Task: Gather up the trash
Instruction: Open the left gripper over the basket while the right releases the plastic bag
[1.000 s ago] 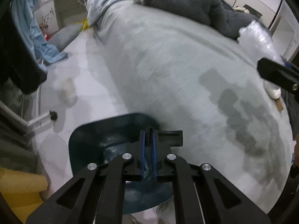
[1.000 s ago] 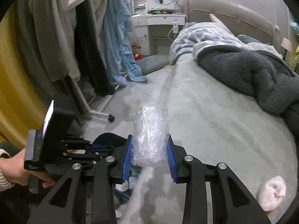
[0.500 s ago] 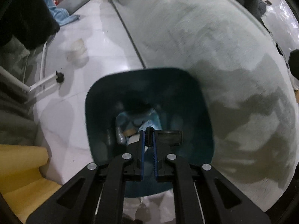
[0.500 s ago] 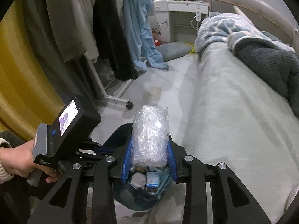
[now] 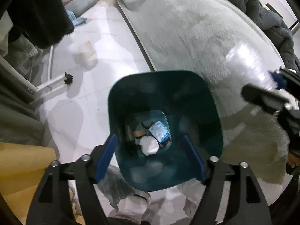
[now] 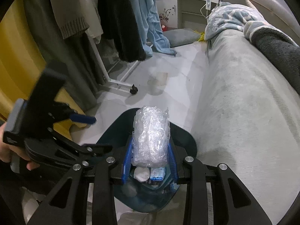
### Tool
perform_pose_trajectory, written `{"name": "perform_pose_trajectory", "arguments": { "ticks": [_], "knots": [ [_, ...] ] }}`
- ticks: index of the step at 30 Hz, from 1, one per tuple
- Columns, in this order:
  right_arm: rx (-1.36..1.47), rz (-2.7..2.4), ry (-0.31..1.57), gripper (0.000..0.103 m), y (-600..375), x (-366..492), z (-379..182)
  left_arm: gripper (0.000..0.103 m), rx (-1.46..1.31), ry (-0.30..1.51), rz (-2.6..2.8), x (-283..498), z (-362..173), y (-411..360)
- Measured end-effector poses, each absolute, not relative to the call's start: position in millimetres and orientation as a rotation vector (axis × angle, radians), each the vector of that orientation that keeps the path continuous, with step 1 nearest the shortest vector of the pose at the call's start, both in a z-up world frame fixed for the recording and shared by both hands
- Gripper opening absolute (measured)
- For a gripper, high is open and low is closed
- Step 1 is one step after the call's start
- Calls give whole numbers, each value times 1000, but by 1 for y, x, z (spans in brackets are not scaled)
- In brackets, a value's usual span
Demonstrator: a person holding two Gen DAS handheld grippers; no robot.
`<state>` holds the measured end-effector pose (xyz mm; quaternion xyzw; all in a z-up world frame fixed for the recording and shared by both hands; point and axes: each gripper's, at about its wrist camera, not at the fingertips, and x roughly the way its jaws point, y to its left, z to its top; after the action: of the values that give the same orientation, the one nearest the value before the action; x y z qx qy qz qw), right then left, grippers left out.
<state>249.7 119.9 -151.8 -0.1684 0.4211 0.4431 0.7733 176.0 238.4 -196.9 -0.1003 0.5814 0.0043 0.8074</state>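
Now the right gripper [image 6: 150,166] has its jaws clamped on a crumpled wad of clear plastic wrap [image 6: 151,138], which stands upright between the blue pads just above the open mouth of the teal trash bin [image 6: 184,140]. From the left wrist view the same wad [image 5: 247,69] shows as a blurred pale shape off to the right, over the bed's side edge — not yet in the bin. The left gripper [image 5: 150,157] hangs directly above the trash bin [image 5: 211,116], jaws spread wide apart and holding nothing, one blue pad on either side of the bin's opening. At the bottom of the bin lie a white tissue ball [image 5: 149,145] and a blue-and-white packet [image 5: 159,132], touching each other, with some darker scraps beside them. The bin stands on the pale tiled floor [image 5: 105,43], right against the side edge of the grey-green bed [image 5: 187,28]. A clothes rack's wheeled foot [image 6: 133,90] sits on the floor further off — well apart from the bin.
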Motion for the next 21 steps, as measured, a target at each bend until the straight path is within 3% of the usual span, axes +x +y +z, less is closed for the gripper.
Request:
{"name": "perform_pose_trajectory", "arguments": {
  "ticks": [9, 21],
  "knots": [
    [-386, 963, 956, 35, 131, 245, -171, 91, -210, 1086, 101, 167, -166, 256],
    [-395, 966, 1054, 35, 139, 242, -199, 95, -121, 770, 222, 156, -106, 266]
  ]
}}
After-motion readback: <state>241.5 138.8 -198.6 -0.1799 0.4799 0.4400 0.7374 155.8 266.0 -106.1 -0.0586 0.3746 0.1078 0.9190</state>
